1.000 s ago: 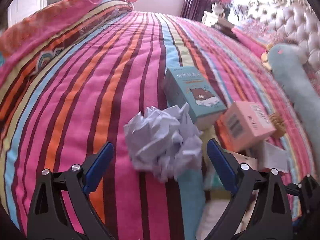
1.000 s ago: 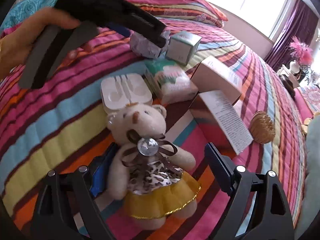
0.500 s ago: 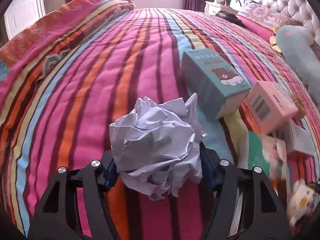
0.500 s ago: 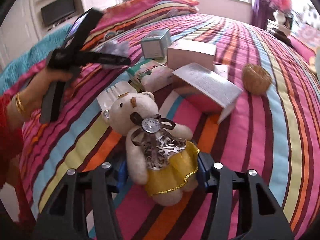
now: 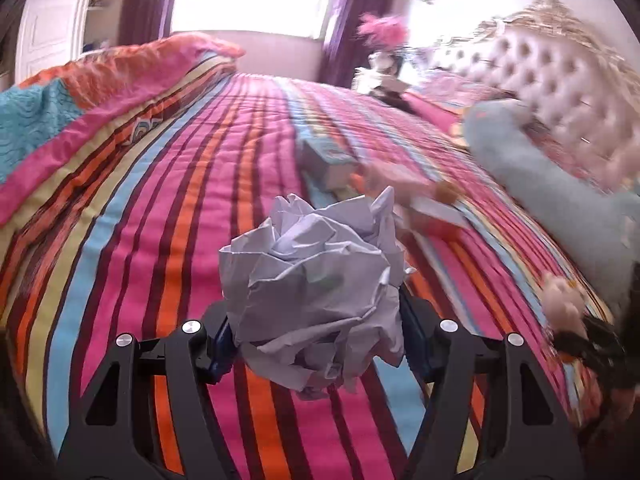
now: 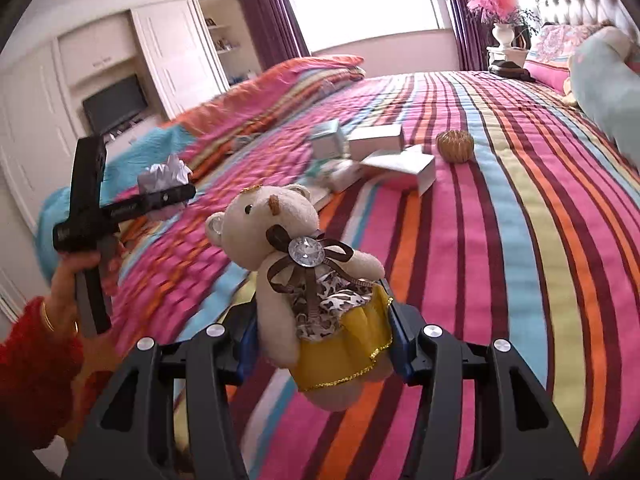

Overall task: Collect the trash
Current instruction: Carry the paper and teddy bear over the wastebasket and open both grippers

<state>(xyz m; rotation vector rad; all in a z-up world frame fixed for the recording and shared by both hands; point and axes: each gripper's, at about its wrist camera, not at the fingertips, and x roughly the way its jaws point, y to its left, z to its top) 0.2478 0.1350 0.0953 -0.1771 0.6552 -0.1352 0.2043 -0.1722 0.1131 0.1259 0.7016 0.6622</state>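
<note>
Bedding in bright stripes, the bedspread (image 6: 500, 240), fills both views and carries everything else. A folded quilt (image 6: 280, 92) in the same colours is piled along its far left edge, and a pale blue bolster (image 5: 552, 200) is laid along the right edge, close to the tufted headboard (image 5: 560, 76). A cluster of small boxes (image 6: 384, 148) is scattered near the middle of the bedspread, blurred in the left wrist view, with a round woven ball (image 6: 455, 146) just beside them on the side toward the headboard.

The crumpled paper ball (image 5: 316, 300) is gripped between the two fingers of the left gripper (image 5: 316, 344), whose jaws are pressed against its sides; the paper is lifted clear of the bedspread. In the right wrist view the same gripper is seen from the side near the left edge of the bed, held in the person's left hand (image 6: 76, 268), with the paper wad at its tip.

The teddy bear (image 6: 308, 276), dressed in a yellow skirt with a brown bow and a clear gem, is clamped at its skirt between the jaws of the right gripper (image 6: 320, 340) and is held tilted above the near part of the bedspread.
</note>
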